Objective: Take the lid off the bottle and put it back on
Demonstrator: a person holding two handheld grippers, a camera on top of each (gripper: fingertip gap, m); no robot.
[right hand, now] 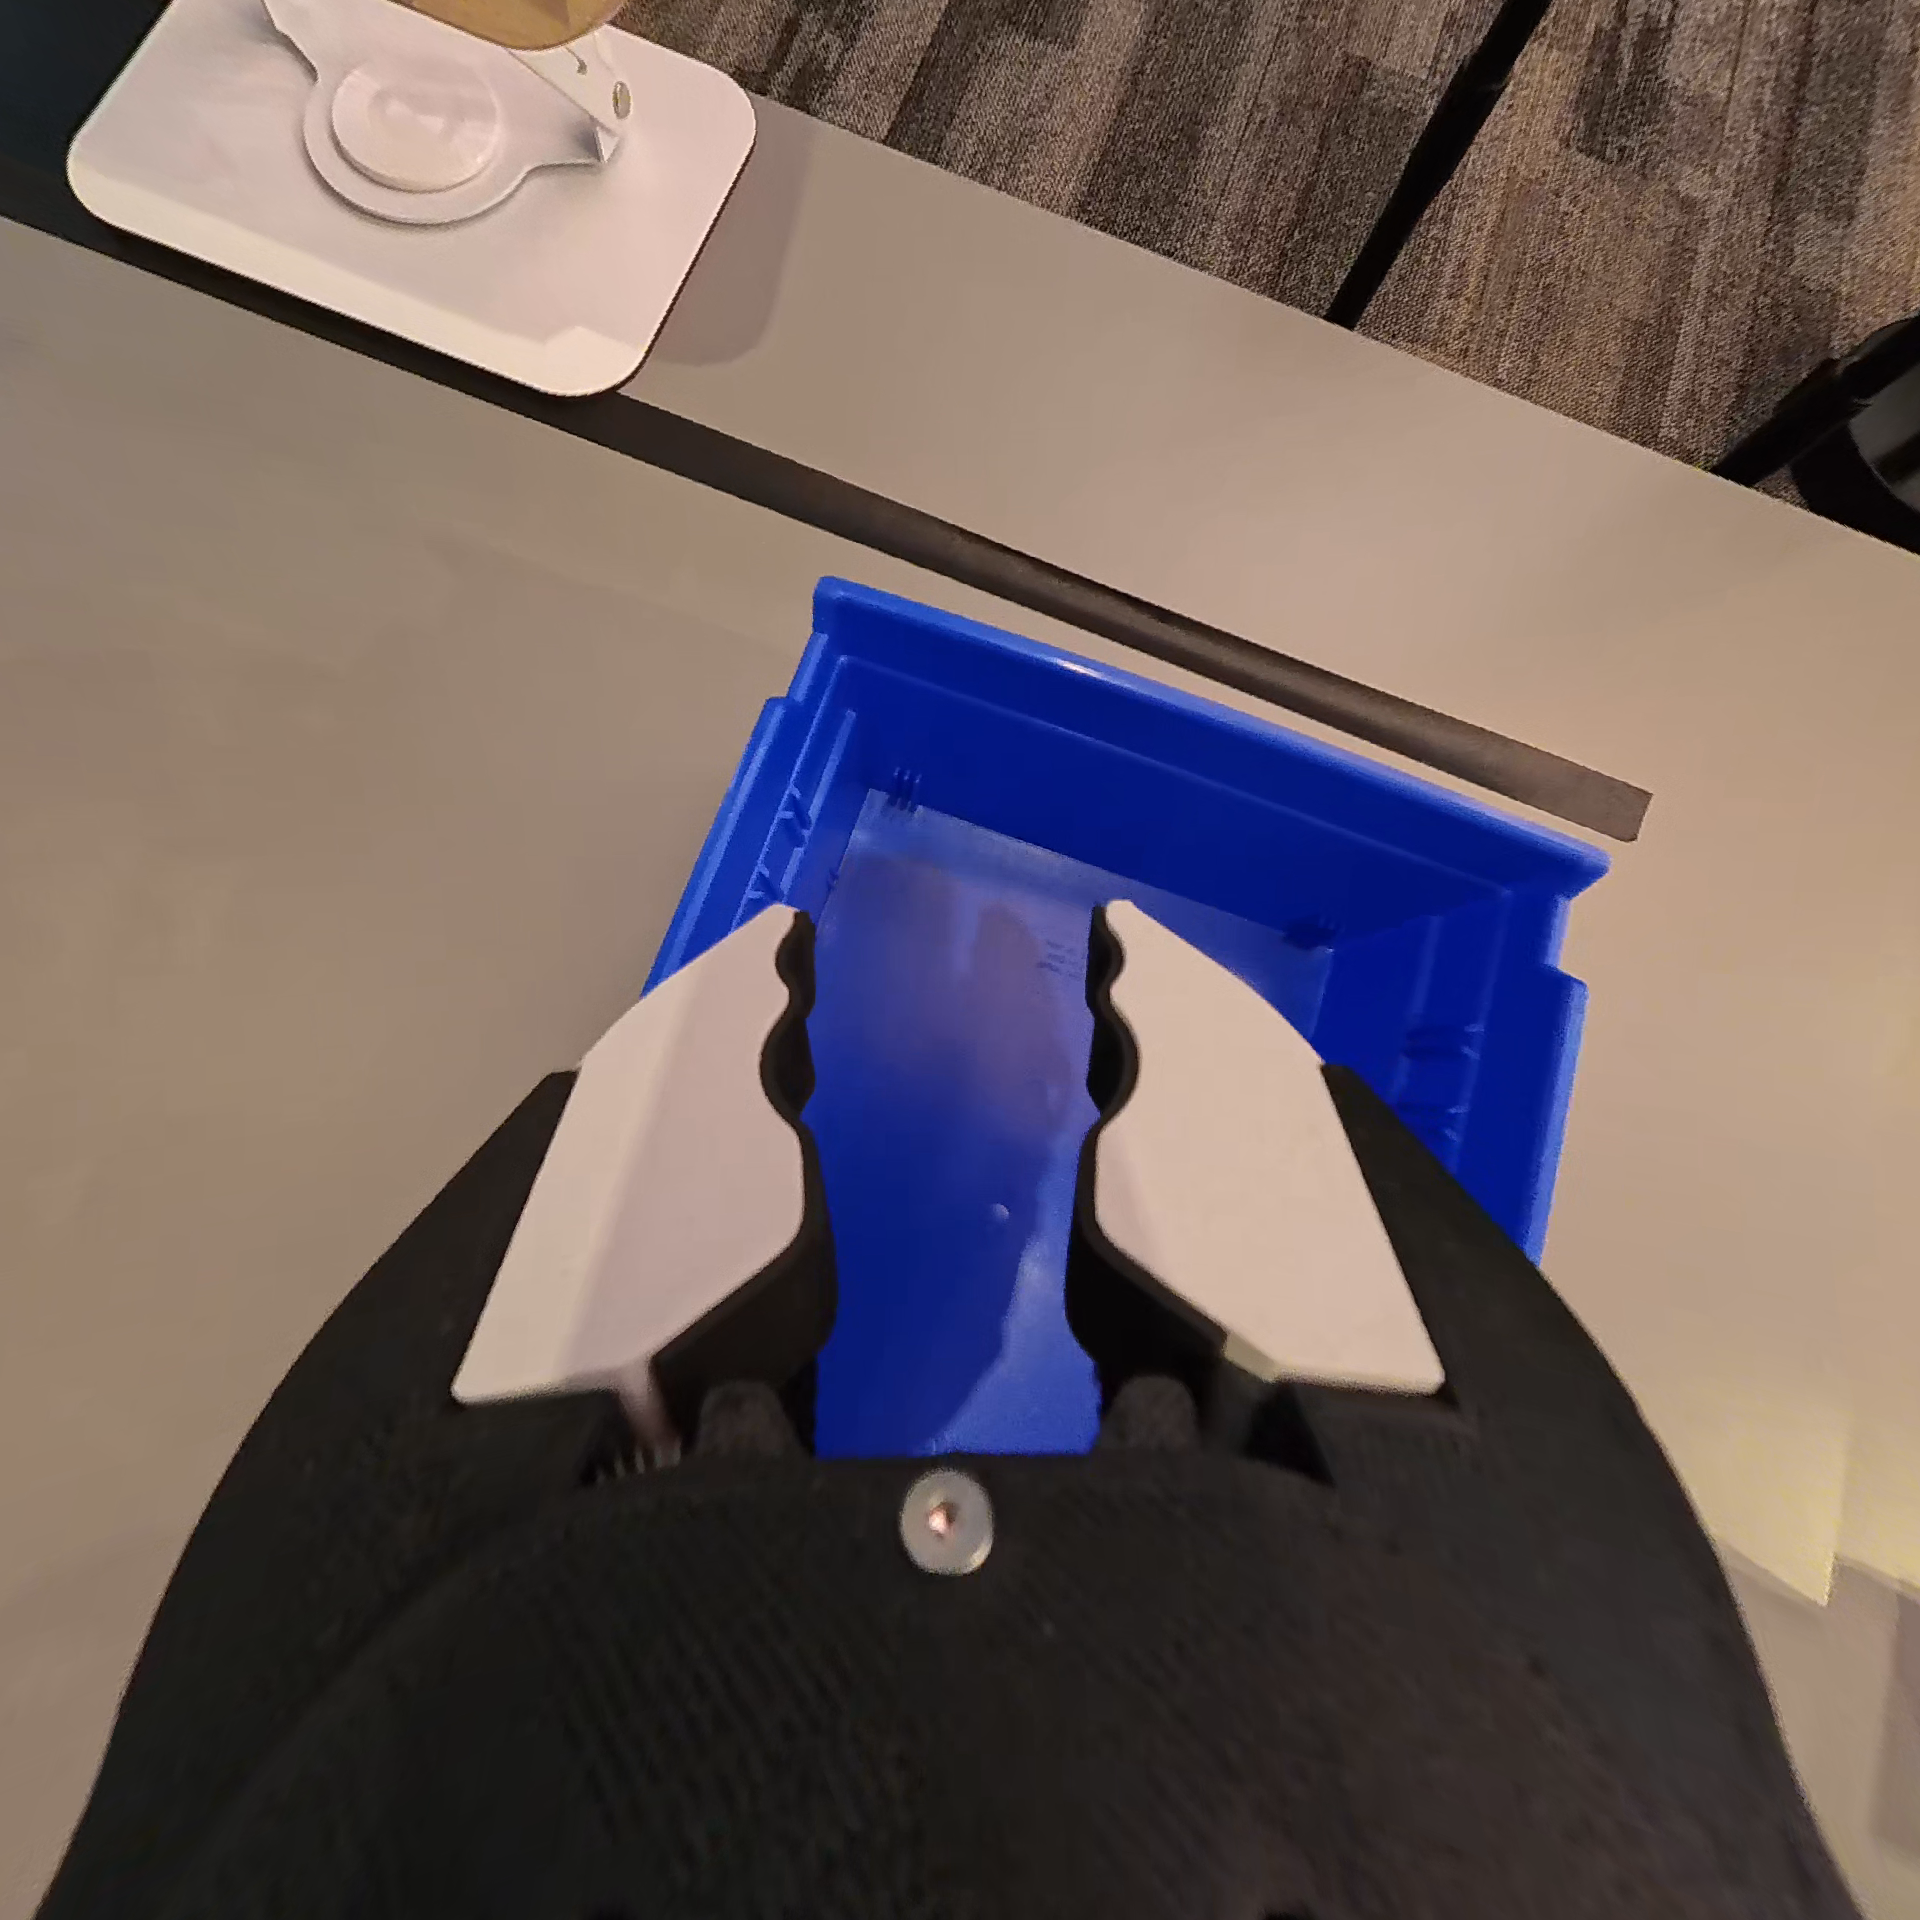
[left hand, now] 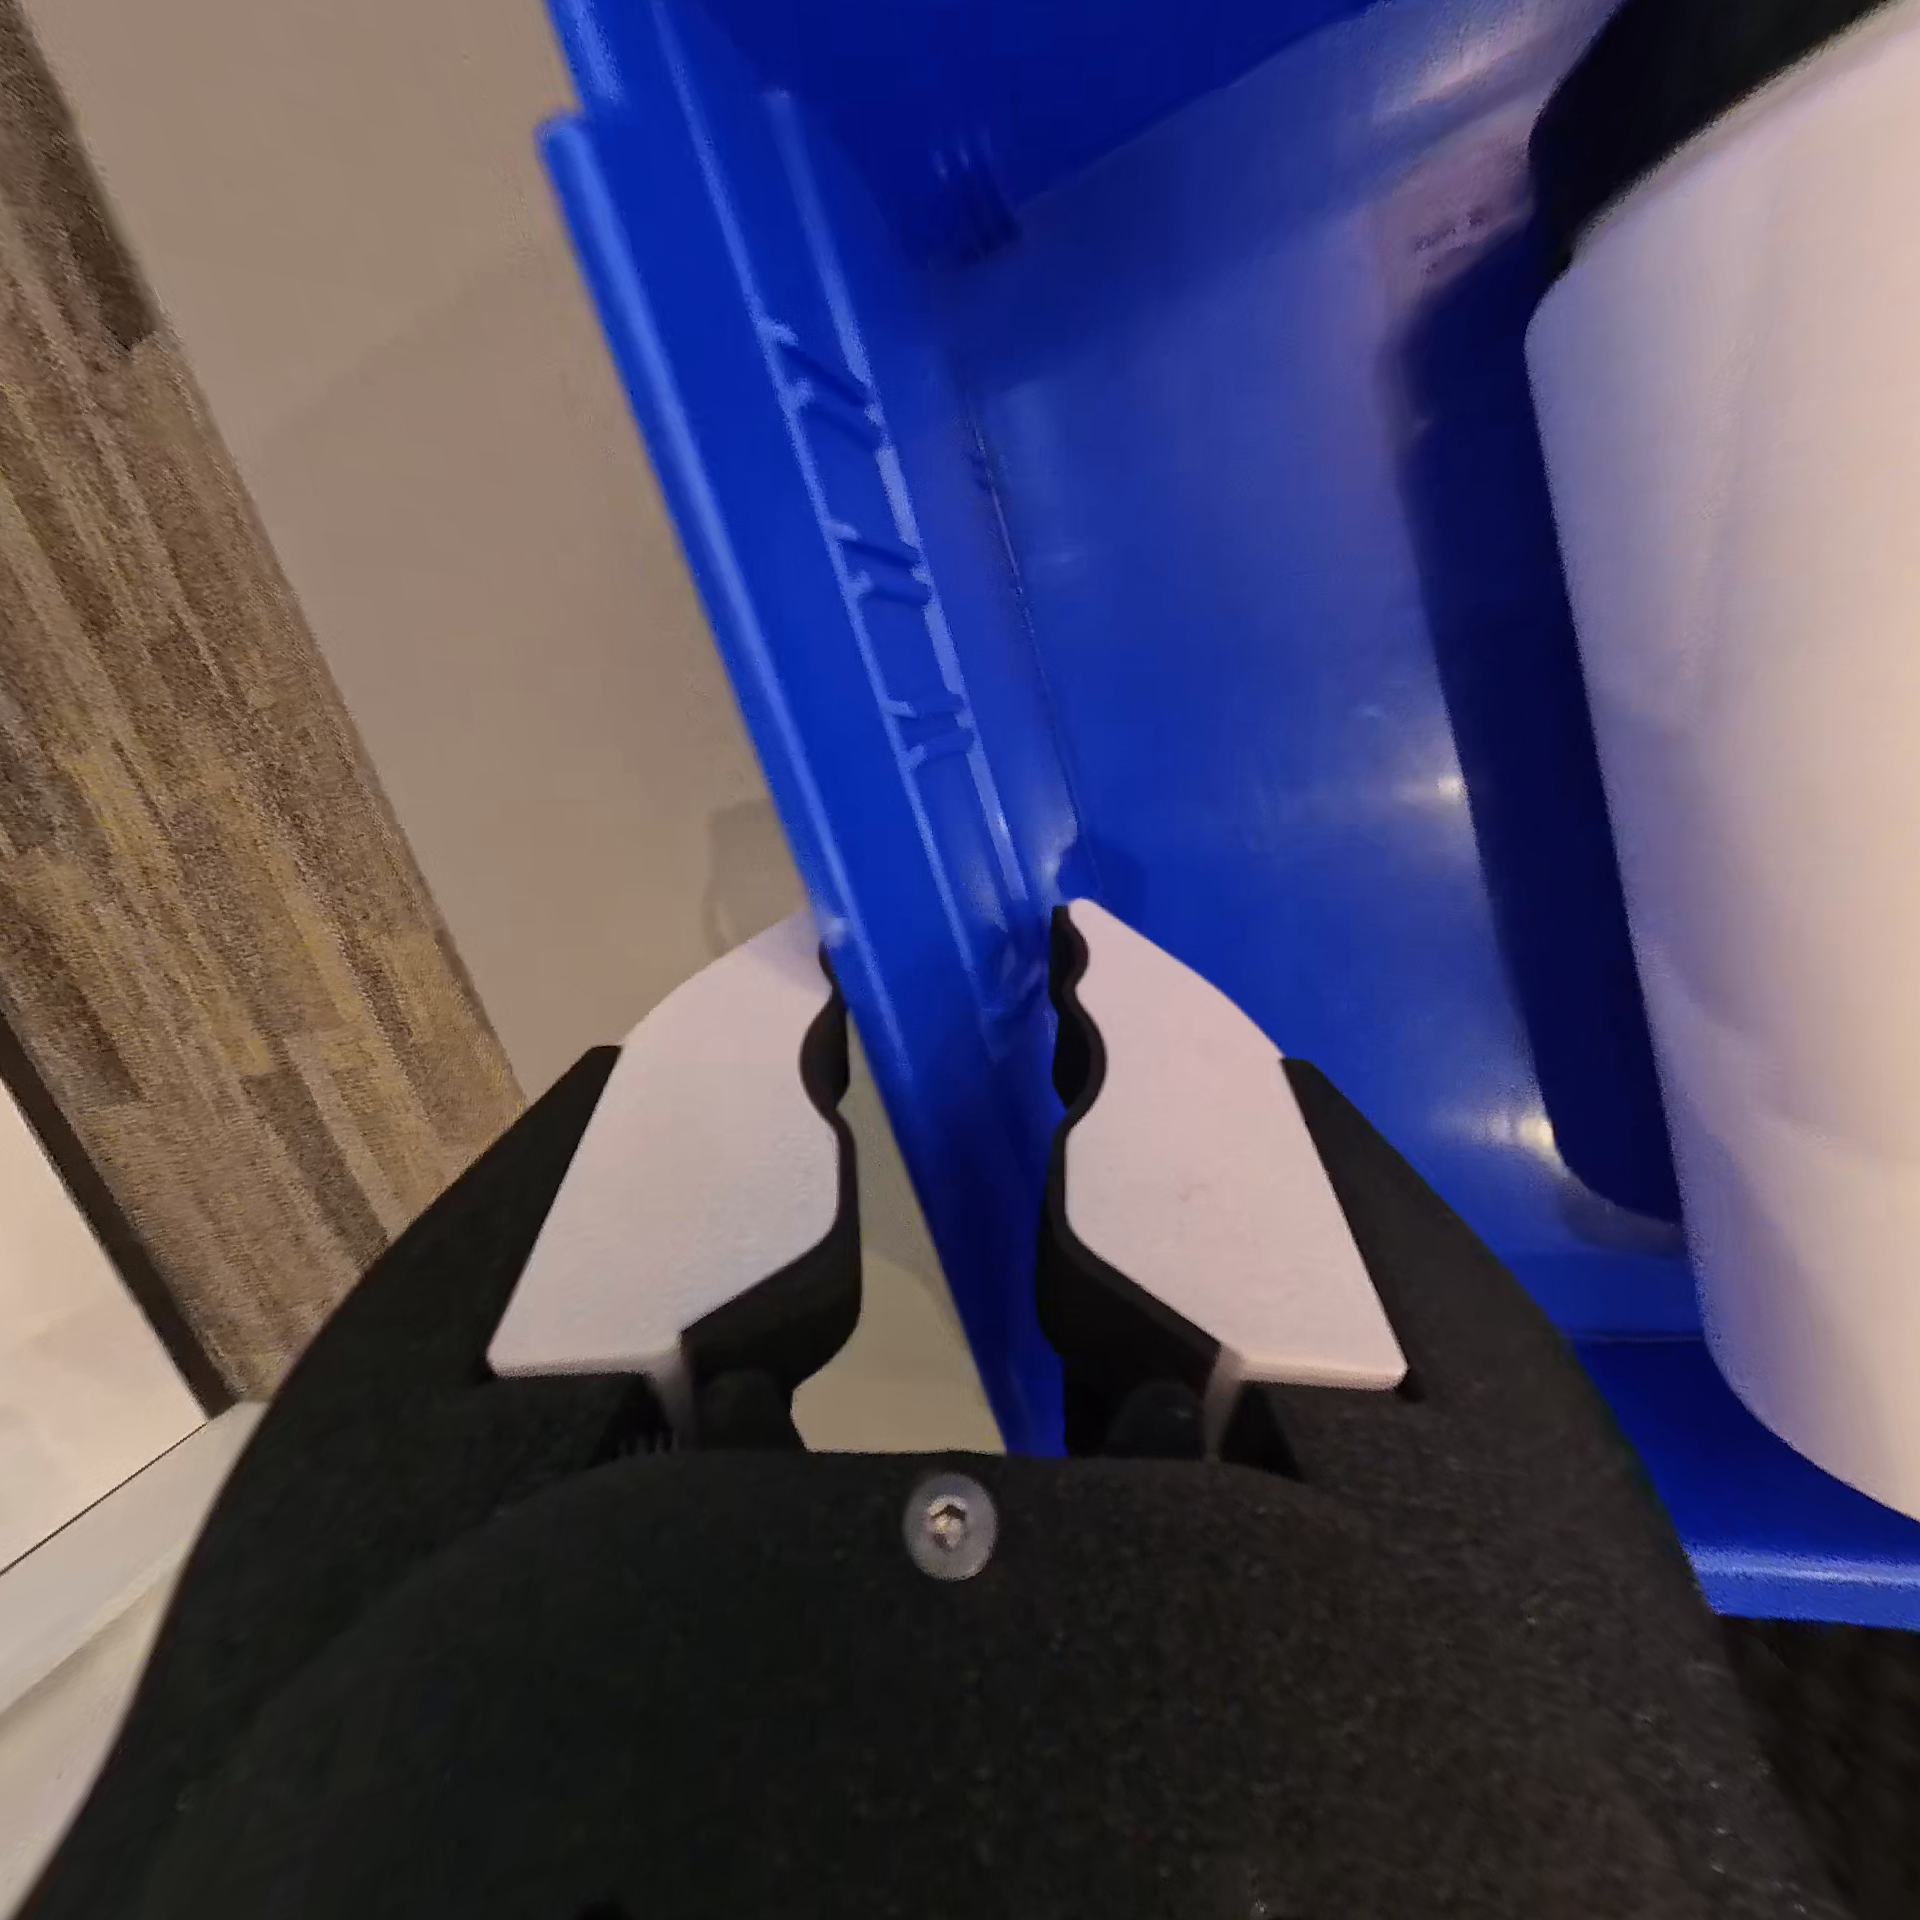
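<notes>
My left claw [left hand: 940, 940] is closed on the side wall of the blue bin [left hand: 1195, 727]: one finger presses the wall from outside, the other from inside, with the ribbed rim running up between them. Just inside that wall, in the same wrist view, a big white shape [left hand: 1745, 831] fills the bin's interior on the far side from the claw; I take it for the other claw rather than the bottle, though it is too close and blurred to be sure.

My right claw [right hand: 940, 914] hangs over the bin [right hand: 1195, 748], its fingers apart with nothing between them but the bin's bare blue floor. I can't see the bottle or its lid in either view.

The bin stands on the pale desk [right hand: 312, 727]. Beyond the bin, past a dark strip, lies a white tray [right hand: 208, 208].
</notes>
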